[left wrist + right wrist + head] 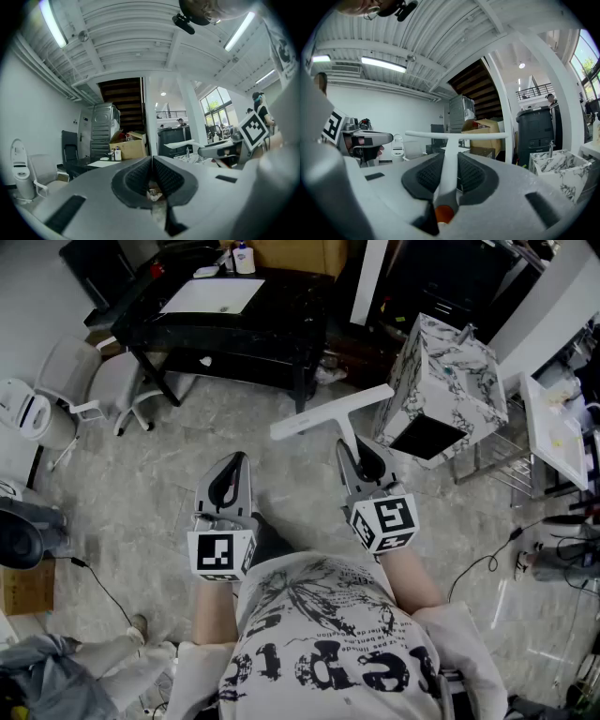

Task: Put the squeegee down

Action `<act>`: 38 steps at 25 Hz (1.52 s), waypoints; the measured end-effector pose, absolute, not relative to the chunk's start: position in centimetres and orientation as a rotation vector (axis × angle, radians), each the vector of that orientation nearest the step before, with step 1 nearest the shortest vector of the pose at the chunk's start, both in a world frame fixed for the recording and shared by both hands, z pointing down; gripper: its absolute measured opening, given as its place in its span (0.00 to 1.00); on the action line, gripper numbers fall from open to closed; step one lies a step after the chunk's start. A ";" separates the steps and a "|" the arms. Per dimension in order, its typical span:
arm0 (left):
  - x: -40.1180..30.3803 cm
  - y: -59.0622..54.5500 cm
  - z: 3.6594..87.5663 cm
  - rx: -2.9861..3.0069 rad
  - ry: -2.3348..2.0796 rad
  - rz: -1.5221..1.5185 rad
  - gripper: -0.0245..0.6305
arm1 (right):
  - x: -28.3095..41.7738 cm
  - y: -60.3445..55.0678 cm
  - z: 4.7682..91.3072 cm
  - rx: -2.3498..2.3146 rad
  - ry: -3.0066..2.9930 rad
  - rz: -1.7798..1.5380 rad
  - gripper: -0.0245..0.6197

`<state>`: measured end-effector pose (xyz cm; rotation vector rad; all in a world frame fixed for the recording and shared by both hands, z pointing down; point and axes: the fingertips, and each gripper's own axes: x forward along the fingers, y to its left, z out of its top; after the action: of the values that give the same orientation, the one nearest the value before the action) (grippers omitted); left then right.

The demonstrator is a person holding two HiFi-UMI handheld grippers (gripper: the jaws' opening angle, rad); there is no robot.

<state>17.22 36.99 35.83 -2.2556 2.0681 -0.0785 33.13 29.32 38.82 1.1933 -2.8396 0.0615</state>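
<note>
A white T-shaped squeegee [330, 412] is held level in the air, its handle clamped between the pads of my right gripper [351, 457]. In the right gripper view the squeegee [449, 159] runs forward from the jaws, its crossbar wide at the front and an orange end cap at the back. My left gripper [231, 474] floats beside it, to the left, jaws closed together with nothing in them. In the left gripper view the left gripper [152, 174] shows its dark pads meeting.
A black desk [225, 310] with a white sheet and bottles stands ahead. A marble-patterned box [441, 390] sits to the right, a white table [553, 427] beyond it. White chairs [94, 390] stand at the left. Cables lie on the floor.
</note>
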 end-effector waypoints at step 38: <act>-10.5 11.1 34.8 -2.319 2.042 -0.123 0.05 | 8.2 3.2 40.2 1.374 -2.684 0.239 0.15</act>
<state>-10.51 11.10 34.77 -2.3189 2.0422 -0.1228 8.23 3.24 40.24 1.3739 -2.6837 0.2393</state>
